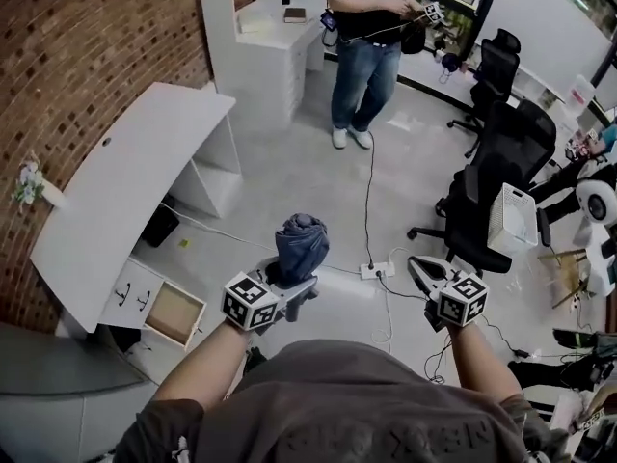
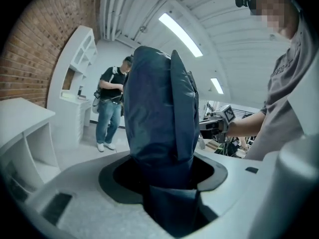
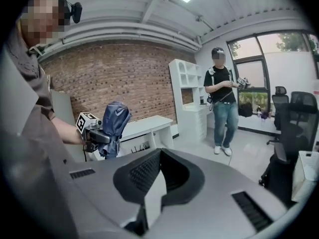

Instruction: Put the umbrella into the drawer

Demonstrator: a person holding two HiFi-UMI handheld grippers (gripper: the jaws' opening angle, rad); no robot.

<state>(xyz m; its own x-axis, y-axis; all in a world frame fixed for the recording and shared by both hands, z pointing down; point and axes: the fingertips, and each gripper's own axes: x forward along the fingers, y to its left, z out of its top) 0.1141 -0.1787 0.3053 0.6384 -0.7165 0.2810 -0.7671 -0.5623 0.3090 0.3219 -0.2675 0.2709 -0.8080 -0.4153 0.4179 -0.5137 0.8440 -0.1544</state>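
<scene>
A folded dark-blue umbrella (image 1: 302,242) stands upright in my left gripper (image 1: 287,284), which is shut on its lower part. In the left gripper view the umbrella (image 2: 159,118) fills the middle and rises from between the jaws of that gripper (image 2: 168,183). My right gripper (image 1: 421,271) hangs to the right, shut and holding nothing; its pads meet in the right gripper view (image 3: 158,157). That view also shows the umbrella (image 3: 114,125) at the left. An open drawer (image 1: 175,313) with a wood-coloured bottom juts from under the white desk (image 1: 125,186), lower left of the umbrella.
A person (image 1: 364,46) stands at the far side of the room. Black office chairs (image 1: 501,162) and a white basket (image 1: 514,220) crowd the right. A power strip (image 1: 376,270) with a cable lies on the floor between the grippers. A brick wall (image 1: 87,37) runs along the left.
</scene>
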